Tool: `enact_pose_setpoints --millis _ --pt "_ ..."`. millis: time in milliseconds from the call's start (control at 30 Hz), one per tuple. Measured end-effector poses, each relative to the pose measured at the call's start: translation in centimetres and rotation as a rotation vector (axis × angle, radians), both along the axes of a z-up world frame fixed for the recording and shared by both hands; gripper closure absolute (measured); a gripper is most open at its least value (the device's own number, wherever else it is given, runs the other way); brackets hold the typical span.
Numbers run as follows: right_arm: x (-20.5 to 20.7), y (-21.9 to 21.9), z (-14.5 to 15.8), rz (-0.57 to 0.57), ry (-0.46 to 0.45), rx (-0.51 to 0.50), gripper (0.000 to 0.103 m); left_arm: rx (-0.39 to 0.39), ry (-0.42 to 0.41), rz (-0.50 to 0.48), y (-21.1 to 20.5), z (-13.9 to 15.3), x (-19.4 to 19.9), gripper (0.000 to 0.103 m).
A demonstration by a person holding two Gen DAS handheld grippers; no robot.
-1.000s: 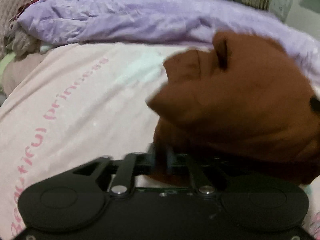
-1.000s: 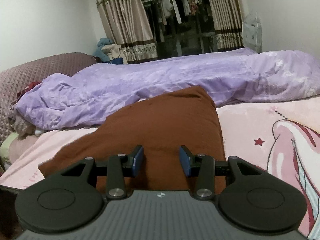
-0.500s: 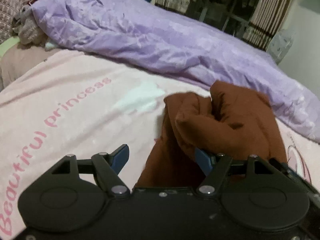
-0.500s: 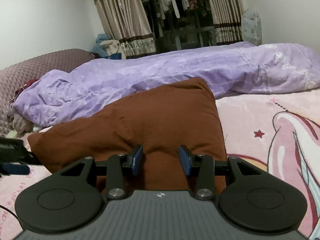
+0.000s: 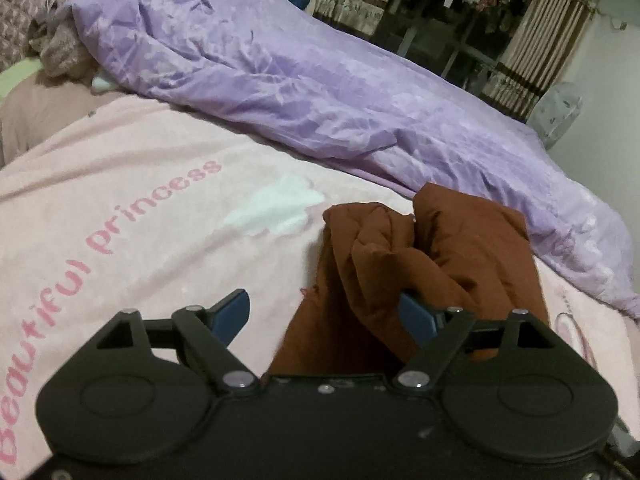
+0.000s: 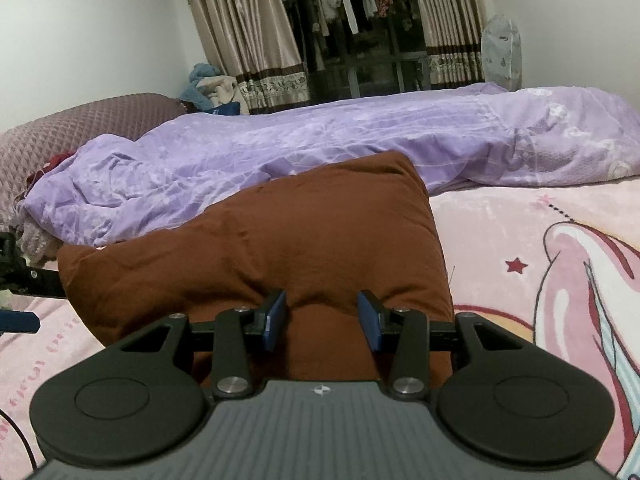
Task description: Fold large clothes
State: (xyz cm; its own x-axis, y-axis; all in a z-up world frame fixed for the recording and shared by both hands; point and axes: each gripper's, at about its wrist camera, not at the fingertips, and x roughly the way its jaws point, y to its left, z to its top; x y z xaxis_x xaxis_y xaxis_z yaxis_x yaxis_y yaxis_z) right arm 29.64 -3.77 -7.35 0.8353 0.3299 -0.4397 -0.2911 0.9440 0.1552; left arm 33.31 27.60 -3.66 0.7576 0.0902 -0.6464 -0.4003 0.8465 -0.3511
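Brown garment [image 6: 304, 240] fills the lower middle of the right wrist view, folded into a thick, roughly square bundle lying on the pink blanket [image 6: 500, 232], with the lilac duvet [image 6: 360, 140] stretched across the frame behind it. The right gripper [image 6: 322, 318] has its blue pads [image 6: 276, 318] standing about half apart over the bundle's near edge — the cloth bulges up between them, yet whether the pads actually press on it I cannot tell from this angle. In the left wrist view the same garment [image 5: 460, 248] sits right of centre, its end bunched into loose folds. The left gripper [image 5: 324, 312] has just been opening and its jaws now stand wide: the left pad [image 5: 232, 314] hangs over bare blanket [image 5: 140, 200], clear of the cloth, while the right pad [image 5: 416, 314] seems to lie against a hanging fold, nothing being pinched between the two. Pink lettering [image 5: 100, 256] runs up the left side of that frame. At the far left edge of the right wrist view a dark part of the left gripper [image 6: 20, 276] shows beside the bundle's corner. Curtains [image 6: 248, 40] hang in the upper middle.
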Motion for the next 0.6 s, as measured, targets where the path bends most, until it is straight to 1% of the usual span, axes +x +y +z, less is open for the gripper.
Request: enact_pose_setpoints --millis 67,100,133,167,233,267,300,367,400,467,500,533,567,600 --pt "0.0 0.0 0.0 0.000 0.000 0.001 0.053 -0.018 -0.016 0.003 0.2 0.3 -0.3 0.018" --pt "0.0 0.0 -0.1 0.000 0.000 0.001 0.053 -0.021 -0.029 0.000 0.2 0.6 -0.5 0.006" --pt "0.0 0.1 -0.1 0.002 -0.001 0.001 0.053 -0.027 -0.059 -0.005 0.2 0.9 -0.6 0.000" --pt "0.0 0.2 -0.2 0.006 0.001 0.002 0.053 -0.031 -0.078 -0.011 0.1 1.1 -0.6 0.000" --pt "-0.2 0.5 -0.3 0.003 -0.003 -0.011 0.053 -0.029 -0.068 -0.023 -0.3 1.4 -0.1 0.000" --pt "-0.2 0.7 -0.3 0.001 -0.007 -0.020 0.053 -0.010 -0.049 -0.029 -0.7 1.4 0.4 0.000" --pt "-0.3 0.7 -0.2 0.001 -0.007 -0.023 0.053 0.019 -0.011 -0.038 -1.2 1.1 1.1 0.000" --pt "-0.3 0.6 -0.2 0.002 -0.005 -0.016 0.053 0.060 0.056 -0.065 -1.7 -0.3 2.8 0.000" --pt "-0.3 0.7 -0.2 0.003 -0.005 -0.014 0.053 0.054 0.085 -0.077 -1.8 -1.3 3.7 0.000" --pt "-0.4 0.8 -0.3 0.007 -0.005 -0.012 0.053 -0.007 0.112 -0.084 -1.4 -3.1 5.0 0.000" --pt "-0.4 0.7 -0.2 0.007 -0.006 -0.011 0.053 -0.048 0.105 -0.080 -1.1 -3.9 5.4 0.020" --pt "-0.5 0.7 -0.2 0.009 -0.008 -0.010 0.053 -0.084 0.100 -0.098 -0.9 -4.4 5.5 0.062" --pt "-0.5 0.6 -0.1 0.016 -0.006 -0.002 0.053 -0.117 0.099 -0.125 -1.0 -4.6 5.5 0.069" --pt "-0.6 0.5 0.1 0.025 -0.001 0.010 0.053 -0.093 0.087 -0.112 -1.4 -4.3 5.2 0.076"
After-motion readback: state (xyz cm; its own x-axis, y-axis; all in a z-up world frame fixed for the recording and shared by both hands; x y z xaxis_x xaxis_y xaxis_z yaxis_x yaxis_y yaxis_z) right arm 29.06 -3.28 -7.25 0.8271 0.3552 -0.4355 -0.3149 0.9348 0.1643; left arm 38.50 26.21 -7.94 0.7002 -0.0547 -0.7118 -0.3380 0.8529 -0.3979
